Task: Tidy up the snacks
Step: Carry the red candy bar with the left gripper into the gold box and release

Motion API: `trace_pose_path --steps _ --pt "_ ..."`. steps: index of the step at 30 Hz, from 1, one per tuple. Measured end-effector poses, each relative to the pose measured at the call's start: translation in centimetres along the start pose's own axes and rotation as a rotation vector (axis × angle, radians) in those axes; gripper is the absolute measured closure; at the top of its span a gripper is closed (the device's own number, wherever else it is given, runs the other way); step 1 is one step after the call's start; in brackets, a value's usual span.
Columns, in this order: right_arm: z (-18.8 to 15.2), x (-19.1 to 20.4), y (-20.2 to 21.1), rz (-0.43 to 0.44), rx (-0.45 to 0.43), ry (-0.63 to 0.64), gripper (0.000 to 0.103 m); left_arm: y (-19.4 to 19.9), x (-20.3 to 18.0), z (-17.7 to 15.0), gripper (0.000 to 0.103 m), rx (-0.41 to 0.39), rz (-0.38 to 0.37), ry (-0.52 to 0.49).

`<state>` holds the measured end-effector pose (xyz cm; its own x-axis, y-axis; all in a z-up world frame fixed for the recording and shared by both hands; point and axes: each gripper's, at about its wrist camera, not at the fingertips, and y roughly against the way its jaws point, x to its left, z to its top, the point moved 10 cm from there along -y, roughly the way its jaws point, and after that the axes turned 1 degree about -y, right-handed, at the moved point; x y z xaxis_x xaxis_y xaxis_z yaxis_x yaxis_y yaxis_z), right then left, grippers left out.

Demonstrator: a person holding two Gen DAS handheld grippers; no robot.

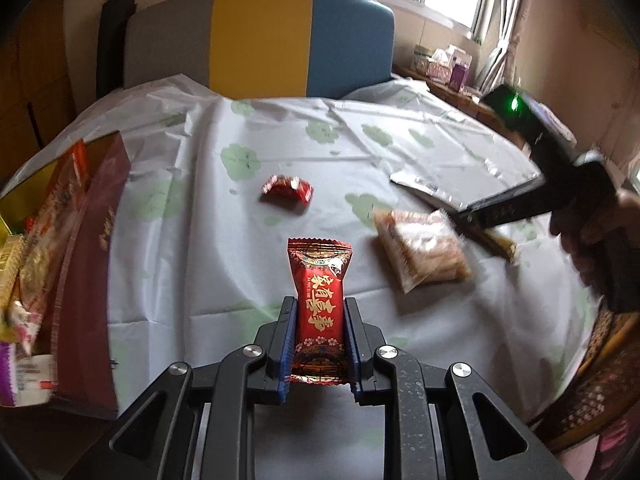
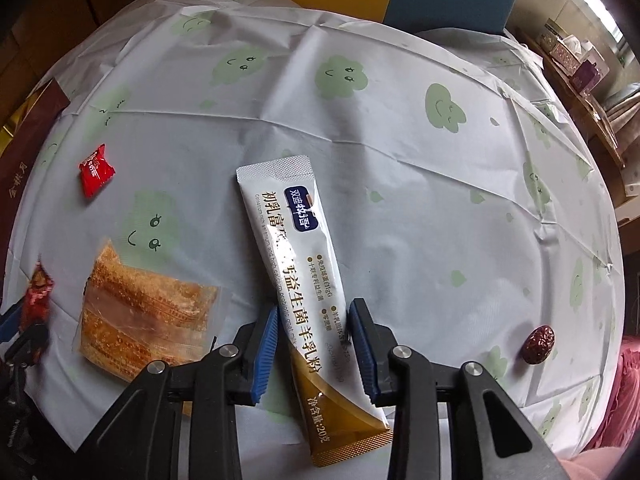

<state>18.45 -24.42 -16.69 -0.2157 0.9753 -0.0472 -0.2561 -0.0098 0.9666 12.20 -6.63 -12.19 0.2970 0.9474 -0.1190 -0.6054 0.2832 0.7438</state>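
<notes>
Holding a red wrapped candy bar [image 1: 318, 312] clamped upright in my left gripper [image 1: 319, 344], with my right gripper [image 2: 314, 344] spread astride the goat-milk powder sachet [image 2: 298, 264] lying on the tablecloth [image 2: 400, 200]: risk, slick foil slipping sideways on closing.

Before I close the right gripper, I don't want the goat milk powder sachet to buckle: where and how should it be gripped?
Grip the sachet across its narrow width at the lower, gold-ended stretch, where the right gripper already straddles it. It lies flat on the tablecloth, so come from above with pads on both long edges.
</notes>
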Motion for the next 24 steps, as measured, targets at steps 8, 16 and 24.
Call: trace_pose_path --steps 8,16,24 --pt "-0.3 -0.4 0.5 0.002 -0.006 0.000 0.067 4.2 3.0 2.5 0.081 -0.060 0.045 0.075" --pt "-0.5 0.1 0.7 -0.027 -0.015 0.035 0.067 7.5 8.4 3.7 0.081 -0.111 0.155 0.148" --pt "-0.6 0.5 0.8 -0.032 -0.017 0.039 0.067 9.2 13.6 3.0 0.081 -0.120 0.241 0.230"
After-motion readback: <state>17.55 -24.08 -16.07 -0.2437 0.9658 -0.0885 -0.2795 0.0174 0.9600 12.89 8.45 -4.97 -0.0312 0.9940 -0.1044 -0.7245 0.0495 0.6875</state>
